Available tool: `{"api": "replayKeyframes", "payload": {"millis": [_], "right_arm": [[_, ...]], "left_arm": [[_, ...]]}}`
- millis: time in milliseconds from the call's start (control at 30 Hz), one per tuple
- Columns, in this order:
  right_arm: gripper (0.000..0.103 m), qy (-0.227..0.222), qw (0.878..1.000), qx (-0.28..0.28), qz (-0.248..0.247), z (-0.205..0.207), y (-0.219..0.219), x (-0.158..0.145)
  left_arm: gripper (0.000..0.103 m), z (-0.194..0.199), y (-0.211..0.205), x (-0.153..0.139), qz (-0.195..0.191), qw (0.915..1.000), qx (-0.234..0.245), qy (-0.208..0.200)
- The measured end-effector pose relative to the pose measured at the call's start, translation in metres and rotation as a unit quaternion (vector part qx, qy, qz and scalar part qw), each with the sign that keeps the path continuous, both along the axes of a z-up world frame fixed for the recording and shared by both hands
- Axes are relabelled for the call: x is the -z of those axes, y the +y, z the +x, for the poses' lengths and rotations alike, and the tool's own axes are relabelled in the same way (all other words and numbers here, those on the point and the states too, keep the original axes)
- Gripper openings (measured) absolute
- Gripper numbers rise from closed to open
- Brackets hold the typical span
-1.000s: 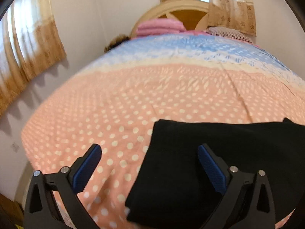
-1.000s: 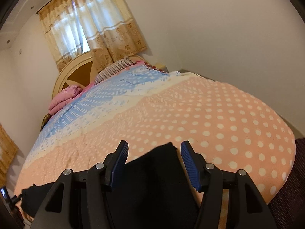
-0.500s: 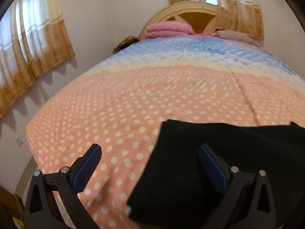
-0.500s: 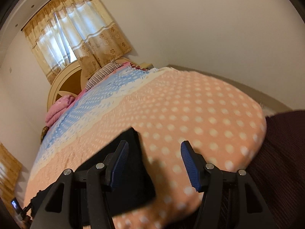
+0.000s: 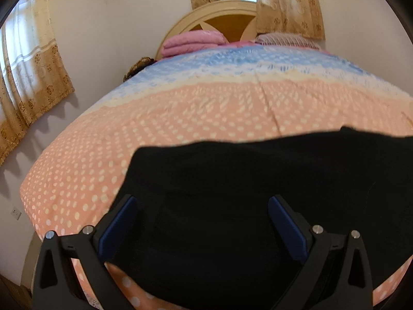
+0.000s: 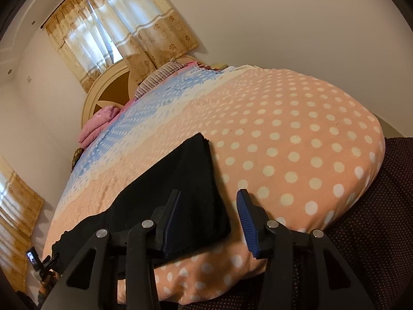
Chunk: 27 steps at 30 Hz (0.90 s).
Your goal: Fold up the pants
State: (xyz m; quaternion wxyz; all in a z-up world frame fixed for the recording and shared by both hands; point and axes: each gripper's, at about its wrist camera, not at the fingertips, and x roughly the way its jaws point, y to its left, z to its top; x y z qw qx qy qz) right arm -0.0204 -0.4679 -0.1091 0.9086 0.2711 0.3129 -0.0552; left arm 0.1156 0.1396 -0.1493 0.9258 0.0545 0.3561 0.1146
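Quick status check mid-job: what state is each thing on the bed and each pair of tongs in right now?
Black pants: folded flat on the bedspread, held by neither tongs.
Left tongs: open above the pants.
Right tongs: open, have just been closing, over the pants' corner.
Pink blanket: folded by the headboard.
Curtains: drawn.

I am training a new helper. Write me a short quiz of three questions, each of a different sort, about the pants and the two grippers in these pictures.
1. True or false: the black pants lie on the dotted bedspread.
2. Multiple choice: what do the jaws of the left gripper hold? A) a pillow B) nothing, they stand open over the pants C) a curtain
3. Short answer: beside which end of the pants is the right gripper?

Key: 1. true. 2. B. 3. The right-hand end, near the bed's edge; its jaws, just closing, grip nothing.
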Motion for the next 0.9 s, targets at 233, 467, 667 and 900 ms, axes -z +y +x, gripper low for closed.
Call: {"api": "replayKeyframes", "payload": {"millis": [233, 467, 667, 900], "right_arm": [[0.021, 0.006, 1.000, -0.011, -0.019, 0.006, 0.016, 0.004], [0.014, -0.030, 0.999, -0.009, -0.027, 0.000, 0.030, -0.016], [0.013, -0.068, 0.994, -0.029, -0.080, 0.000, 0.070, -0.050], [0.012, -0.113, 0.982, -0.084, -0.126, 0.005, 0.126, -0.081]], "left_arm": [[0.103, -0.005, 0.003, 0.006, -0.023, 0.9997, -0.006, -0.003], [0.103, -0.005, 0.006, 0.005, -0.030, 0.9995, -0.006, 0.002], [0.103, -0.003, 0.007, 0.004, -0.031, 0.9994, -0.009, 0.007], [0.103, -0.004, 0.009, -0.001, -0.047, 0.9987, -0.008, 0.016]]}}
